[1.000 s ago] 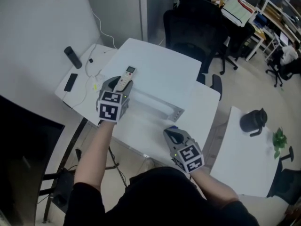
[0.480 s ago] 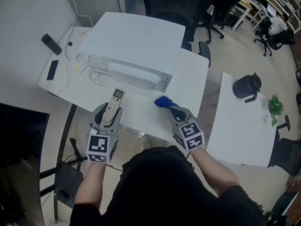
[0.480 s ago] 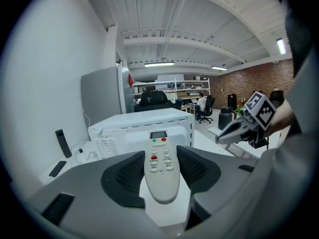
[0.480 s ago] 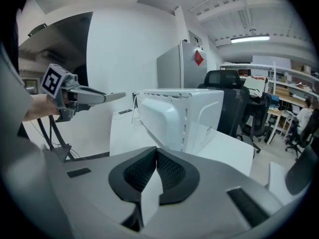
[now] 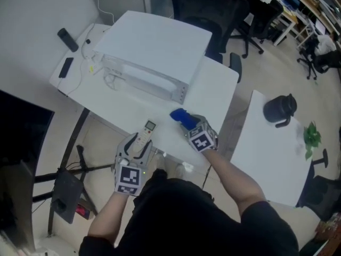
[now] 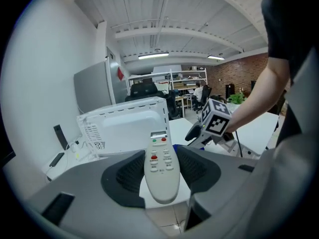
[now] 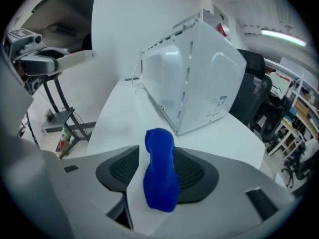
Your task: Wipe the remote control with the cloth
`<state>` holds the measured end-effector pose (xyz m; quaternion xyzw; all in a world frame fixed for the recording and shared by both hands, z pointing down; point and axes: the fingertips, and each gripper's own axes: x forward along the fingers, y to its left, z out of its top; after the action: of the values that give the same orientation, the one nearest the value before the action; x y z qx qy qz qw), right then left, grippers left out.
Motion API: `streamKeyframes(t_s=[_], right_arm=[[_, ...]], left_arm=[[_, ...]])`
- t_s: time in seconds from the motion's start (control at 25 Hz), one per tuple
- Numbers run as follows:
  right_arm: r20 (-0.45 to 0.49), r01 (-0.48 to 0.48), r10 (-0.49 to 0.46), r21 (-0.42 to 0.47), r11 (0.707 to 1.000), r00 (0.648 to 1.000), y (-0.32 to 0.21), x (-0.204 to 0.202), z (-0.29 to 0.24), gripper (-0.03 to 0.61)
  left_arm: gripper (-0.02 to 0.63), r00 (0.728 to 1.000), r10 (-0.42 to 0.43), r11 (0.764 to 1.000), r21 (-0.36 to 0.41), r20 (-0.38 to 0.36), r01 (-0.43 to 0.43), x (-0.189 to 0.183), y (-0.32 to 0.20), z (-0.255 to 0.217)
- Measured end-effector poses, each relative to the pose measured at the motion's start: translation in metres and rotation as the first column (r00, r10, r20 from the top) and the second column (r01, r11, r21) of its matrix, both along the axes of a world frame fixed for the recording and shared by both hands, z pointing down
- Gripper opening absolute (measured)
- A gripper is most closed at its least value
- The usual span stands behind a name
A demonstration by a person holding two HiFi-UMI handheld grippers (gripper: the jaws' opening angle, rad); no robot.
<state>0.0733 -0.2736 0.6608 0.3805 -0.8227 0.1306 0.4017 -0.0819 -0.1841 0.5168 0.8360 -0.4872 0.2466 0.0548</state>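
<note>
Remote control [image 6: 160, 166] in left tool [image 6: 160, 172]

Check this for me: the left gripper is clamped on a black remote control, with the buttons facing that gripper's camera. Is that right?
Not quite. The remote control is white, not black, as the left gripper view shows. The rest holds: the left gripper is clamped on it, with the buttons facing that gripper's camera.
</note>
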Motion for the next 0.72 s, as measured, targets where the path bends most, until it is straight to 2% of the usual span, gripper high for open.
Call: streamKeyframes(t_s=[0.12,0.28,0.32,0.4,0.52,0.64,0.72], right_arm=[[-0.041,0.061,-0.063,-0.038,0.997,0.997,-0.008,-0.006,0.023,0.225],[-0.103,0.062,-0.072,-0.094,0.994,0.992,-0.019,-0.003,0.047,0.224],[-0.111,0.053,-0.066,-0.110,0.992,0.992,-0.019,-0.001,0.051,0.180],[-0.105,0.033,-0.046,-0.126,0.992,0.993,-0.015,-0.001,0.050,0.150],[-0.029,0.010,-0.012,-0.081,0.997,0.999,-0.004,-0.011,0.018,0.133],[0.130,-0.001,-0.003,0.025,1.000,0.992,0.020,-0.034,-0.046,0.130],[0.242,0.017,-0.041,0.101,0.995,0.970,0.046,-0.057,-0.100,0.130]], left_arm=[[0.199,0.999,-0.029,1.000,-0.007,0.028,0.029,0.012,0.009,0.005],[0.201,0.996,-0.042,0.999,0.004,0.080,0.042,0.018,0.014,0.003],[0.201,0.995,-0.041,0.999,0.007,0.091,0.040,0.019,0.015,0.003],[0.200,0.993,-0.036,0.999,0.013,0.110,0.034,0.018,0.018,0.001],[0.201,0.989,-0.013,0.999,0.031,0.145,0.009,0.010,0.023,-0.002],[0.200,0.981,0.033,0.998,0.055,0.190,-0.044,-0.002,0.026,-0.003],[0.201,0.968,0.075,0.992,0.077,0.238,-0.095,-0.012,0.027,-0.005]])
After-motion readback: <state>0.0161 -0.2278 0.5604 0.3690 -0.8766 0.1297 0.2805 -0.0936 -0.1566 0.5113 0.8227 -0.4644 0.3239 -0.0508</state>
